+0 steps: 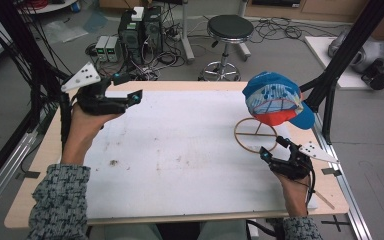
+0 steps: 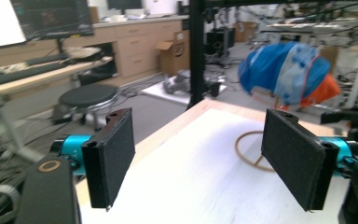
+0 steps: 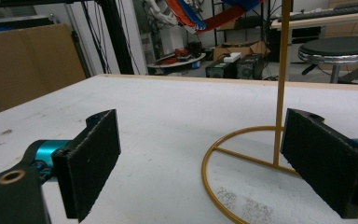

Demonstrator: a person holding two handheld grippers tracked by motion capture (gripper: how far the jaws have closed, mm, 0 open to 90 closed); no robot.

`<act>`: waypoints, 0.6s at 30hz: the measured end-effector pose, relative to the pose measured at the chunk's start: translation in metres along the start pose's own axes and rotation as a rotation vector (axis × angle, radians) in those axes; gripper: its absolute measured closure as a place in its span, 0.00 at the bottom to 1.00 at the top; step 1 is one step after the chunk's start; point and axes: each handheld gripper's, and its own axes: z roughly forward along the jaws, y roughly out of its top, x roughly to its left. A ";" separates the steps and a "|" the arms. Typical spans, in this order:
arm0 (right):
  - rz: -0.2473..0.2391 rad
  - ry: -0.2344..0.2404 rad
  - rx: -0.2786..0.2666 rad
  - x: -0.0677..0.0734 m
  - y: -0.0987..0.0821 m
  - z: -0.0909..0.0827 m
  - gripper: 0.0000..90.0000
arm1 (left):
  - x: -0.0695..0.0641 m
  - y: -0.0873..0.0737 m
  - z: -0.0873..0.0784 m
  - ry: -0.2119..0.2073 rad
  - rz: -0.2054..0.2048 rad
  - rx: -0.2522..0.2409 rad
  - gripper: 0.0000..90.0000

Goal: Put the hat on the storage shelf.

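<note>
Both grippers (image 1: 125, 90) (image 1: 274, 146) gape empty; cap (image 1: 275, 98) seemingly on stand (image 1: 254, 134)

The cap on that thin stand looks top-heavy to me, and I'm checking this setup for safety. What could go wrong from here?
1. The blue and orange cap sits atop a thin gold stand with a ring base. The right gripper, jaws open, hovers at that ring; a nudge could tip it.
2. The stand is close to the table's right edge, so a toppled cap might fall off.
3. The left gripper, open and empty, is across the table, probably too far to steady anything.
</note>
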 end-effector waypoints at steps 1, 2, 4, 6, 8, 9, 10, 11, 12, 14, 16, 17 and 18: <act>0.000 0.000 0.000 0.000 0.000 0.000 0.12 | 0.000 -0.006 -0.005 0.015 -0.005 0.002 0.27; 0.001 0.000 0.001 0.000 0.000 0.000 0.12 | 0.000 -0.013 -0.012 0.034 -0.012 0.004 0.27; -0.001 0.002 0.003 0.001 0.000 0.000 0.12 | 0.000 -0.025 -0.022 0.062 -0.030 0.001 0.25; 0.001 0.002 0.004 0.001 0.000 0.000 0.12 | -0.001 -0.037 -0.034 0.088 -0.047 -0.006 0.25; 0.000 0.002 0.006 0.001 0.000 0.000 0.12 | -0.001 -0.046 -0.043 0.110 -0.055 -0.006 0.25; 0.000 0.003 0.005 0.001 0.000 0.000 0.12 | -0.002 -0.050 -0.047 0.121 -0.059 -0.003 0.25; -0.001 0.002 0.005 0.001 0.000 0.000 0.12 | -0.002 -0.055 -0.052 0.130 -0.064 -0.006 0.25; -0.001 0.002 0.005 0.001 0.000 0.000 0.12 | -0.002 -0.059 -0.055 0.136 -0.070 -0.007 0.25; -0.002 0.002 0.006 0.001 0.000 0.000 0.12 | -0.003 -0.064 -0.061 0.145 -0.080 -0.011 0.25; -0.001 0.000 0.006 0.001 0.000 0.001 0.12 | -0.005 -0.074 -0.068 0.161 -0.098 -0.022 0.25; -0.004 -0.001 0.007 0.001 0.000 0.001 0.12 | -0.006 -0.084 -0.074 0.173 -0.108 -0.019 0.24; -0.004 -0.001 0.008 0.001 0.000 0.001 0.12 | -0.007 -0.090 -0.077 0.184 -0.113 -0.010 0.25; -0.010 -0.001 0.006 0.001 0.000 0.001 0.12 | -0.007 -0.094 -0.079 0.189 -0.116 -0.007 0.24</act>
